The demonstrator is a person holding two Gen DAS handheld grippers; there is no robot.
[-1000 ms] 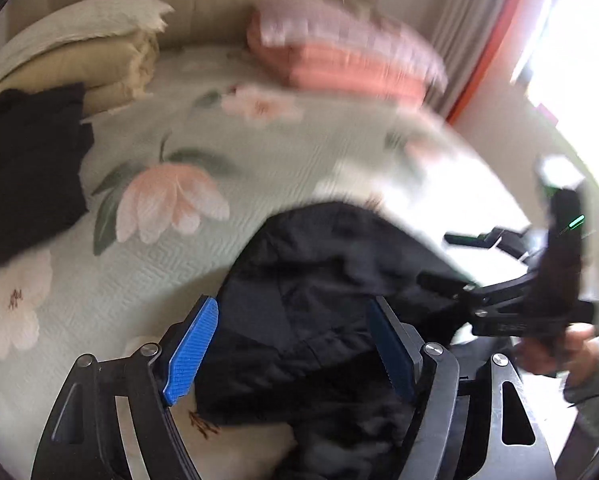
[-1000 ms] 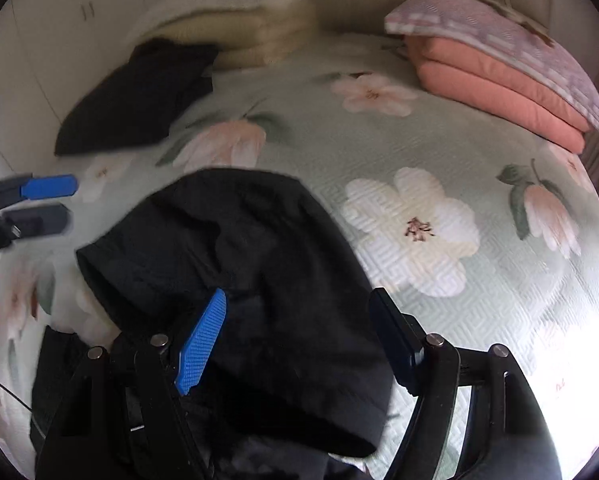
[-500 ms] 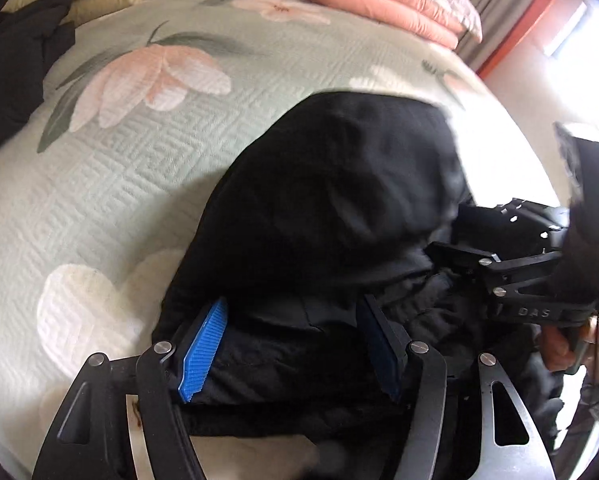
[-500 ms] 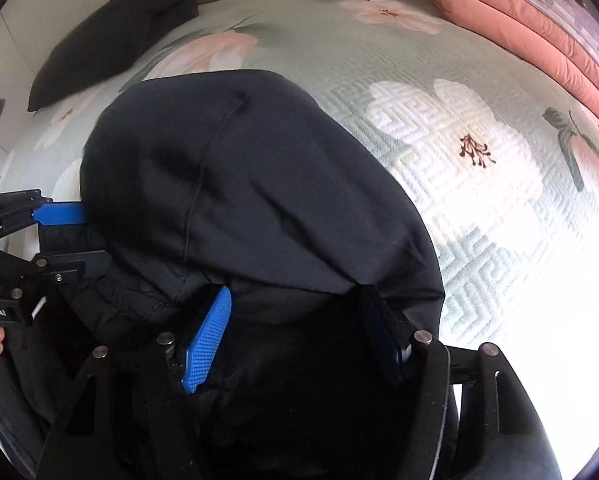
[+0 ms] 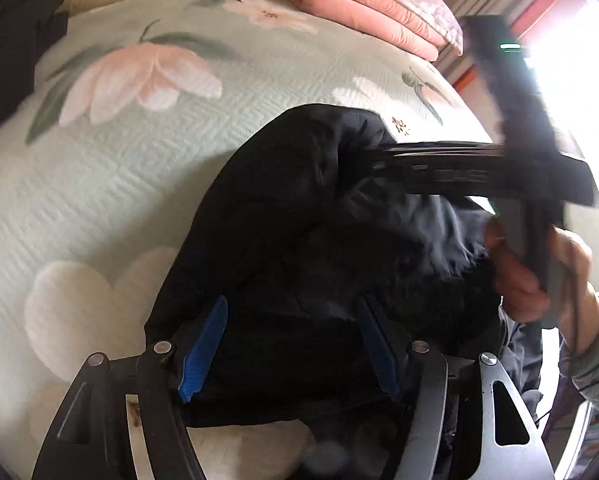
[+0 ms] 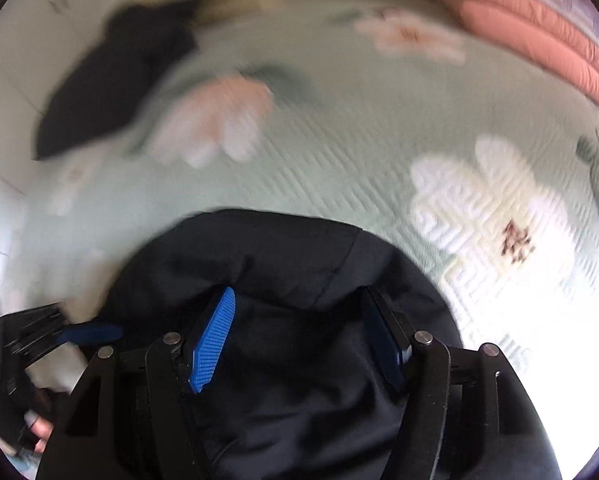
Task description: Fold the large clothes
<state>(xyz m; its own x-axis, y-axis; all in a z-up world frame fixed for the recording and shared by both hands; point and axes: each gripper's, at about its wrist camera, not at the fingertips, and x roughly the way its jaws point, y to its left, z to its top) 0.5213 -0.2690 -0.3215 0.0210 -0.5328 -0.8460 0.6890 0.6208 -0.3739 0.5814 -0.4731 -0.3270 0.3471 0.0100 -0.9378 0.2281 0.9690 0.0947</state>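
Two hand-held grippers, left (image 5: 291, 346) and right (image 6: 299, 338), jaws spread wide, gripping nothing | black jacket (image 5: 299, 220) bunched at 6 o'clock on floral bed (image 5: 119, 168) | fold barely started, flattening and folding left

— What colour is the garment (image 5: 299, 208)?
— Black, plain, like the second garment (image 6: 111, 88) farther up the bed.
— And the bedspread (image 5: 111, 184)?
— Pale green, quilted, printed with pink and white flowers.
— The folded quilts (image 5: 363, 8)?
— Salmon pink. The pads (image 6: 213, 338) on each hand-held gripper are blue.
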